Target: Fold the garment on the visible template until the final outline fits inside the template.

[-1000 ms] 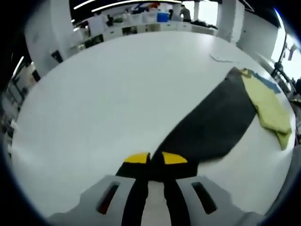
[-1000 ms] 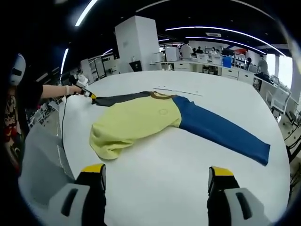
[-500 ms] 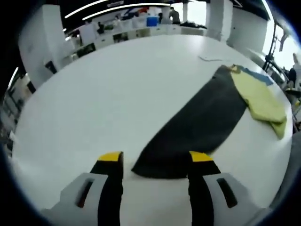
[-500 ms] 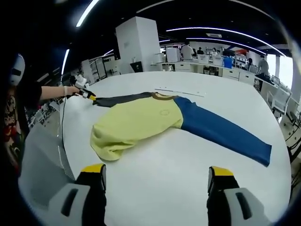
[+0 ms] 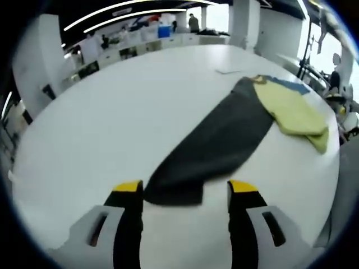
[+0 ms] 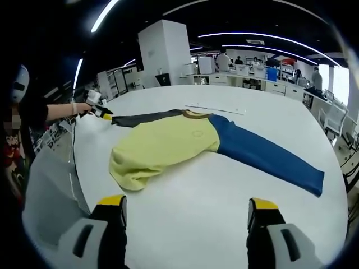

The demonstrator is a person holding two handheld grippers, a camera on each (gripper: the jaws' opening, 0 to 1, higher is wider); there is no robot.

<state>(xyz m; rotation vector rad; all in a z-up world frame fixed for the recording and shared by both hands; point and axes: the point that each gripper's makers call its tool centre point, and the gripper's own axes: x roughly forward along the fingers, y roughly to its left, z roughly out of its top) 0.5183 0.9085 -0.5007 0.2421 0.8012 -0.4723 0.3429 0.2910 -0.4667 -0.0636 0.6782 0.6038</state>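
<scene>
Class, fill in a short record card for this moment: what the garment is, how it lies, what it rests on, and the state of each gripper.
garment: long-sleeved shirt, yellow body, one dark grey sleeve, one blue sleeve
layout: flat, both sleeves spread outward, unfolded
surface: white table
left gripper: open, jaws either side of the grey cuff
right gripper: open, holding nothing, short of the shirt

My long-sleeved shirt (image 6: pixel 168 143) lies flat on the white table: yellow body, one dark grey sleeve (image 5: pixel 210 148) and one blue sleeve (image 6: pixel 266 157) spread wide.
</scene>
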